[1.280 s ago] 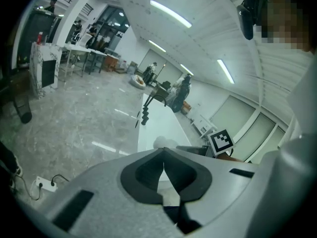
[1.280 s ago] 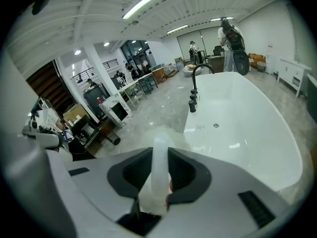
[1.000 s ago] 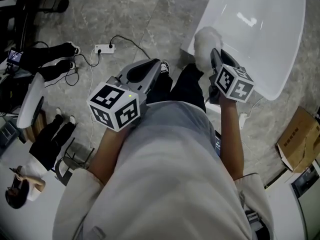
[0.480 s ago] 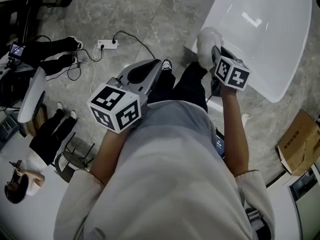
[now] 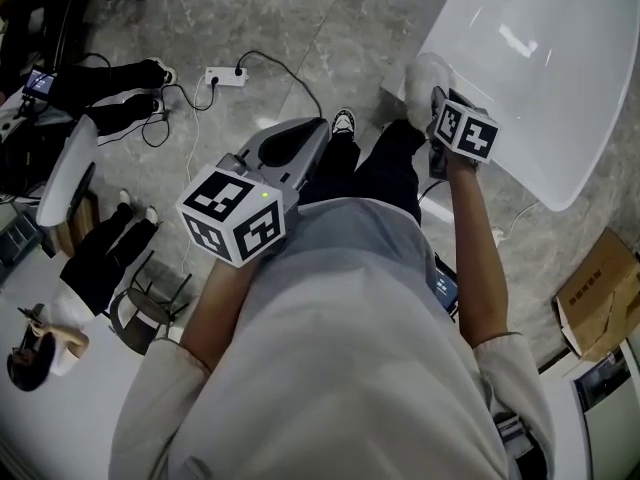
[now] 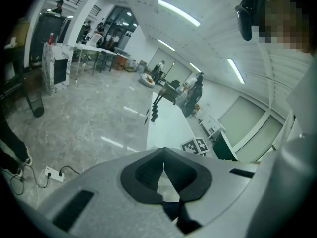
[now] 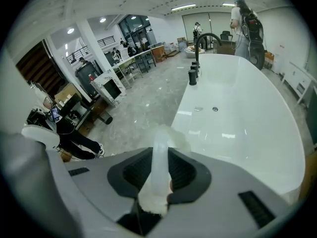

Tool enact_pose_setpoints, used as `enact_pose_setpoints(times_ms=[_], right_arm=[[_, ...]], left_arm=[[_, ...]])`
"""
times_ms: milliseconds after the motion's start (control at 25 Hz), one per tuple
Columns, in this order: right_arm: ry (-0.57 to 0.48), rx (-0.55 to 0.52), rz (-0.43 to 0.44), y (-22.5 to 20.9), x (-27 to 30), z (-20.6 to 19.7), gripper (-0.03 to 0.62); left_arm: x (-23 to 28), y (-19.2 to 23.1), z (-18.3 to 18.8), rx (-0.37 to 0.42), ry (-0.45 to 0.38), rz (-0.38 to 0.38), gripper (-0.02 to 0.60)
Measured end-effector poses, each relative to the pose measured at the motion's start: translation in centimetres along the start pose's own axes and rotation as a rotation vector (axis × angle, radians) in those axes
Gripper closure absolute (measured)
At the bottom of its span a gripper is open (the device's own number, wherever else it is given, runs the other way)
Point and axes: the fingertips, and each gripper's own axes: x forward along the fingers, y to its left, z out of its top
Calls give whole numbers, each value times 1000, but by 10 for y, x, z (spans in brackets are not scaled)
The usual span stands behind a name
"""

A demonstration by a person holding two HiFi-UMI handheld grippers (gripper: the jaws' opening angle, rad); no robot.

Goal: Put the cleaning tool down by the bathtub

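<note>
The cleaning tool (image 5: pixel 424 80) is a white fluffy duster on a pale handle. My right gripper (image 5: pixel 434 108) is shut on that handle, and the fluffy head hangs over the floor at the near rim of the white bathtub (image 5: pixel 540 68). In the right gripper view the handle (image 7: pixel 159 165) runs up between the dark pads, with the bathtub (image 7: pixel 237 118) just ahead and to the right. My left gripper (image 5: pixel 292 146) hovers over the grey floor in front of the person's body. Its tips (image 6: pixel 162 150) touch, and nothing is held.
A white power strip (image 5: pixel 225 76) with a black cable lies on the marble floor to the left. Someone's legs and shoes (image 5: pixel 110 93) and a chair (image 5: pixel 140 313) are further left. A cardboard box (image 5: pixel 600 288) sits at the right. A dark faucet (image 7: pixel 198 43) stands at the tub's far end.
My right gripper has carried the cleaning tool a little further away, along the tub's rim. The left gripper has stayed where it was.
</note>
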Motion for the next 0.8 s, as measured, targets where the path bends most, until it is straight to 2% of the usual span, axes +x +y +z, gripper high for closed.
enact_pose_setpoints(times_ms=[320, 800], right_arm=[[12, -37, -48, -9, 22, -6, 507], [111, -40, -64, -13, 37, -30, 505]], left_arm=[[-12, 4, -15, -17, 15, 23, 575], [-14, 0, -20, -1, 27, 14, 575]])
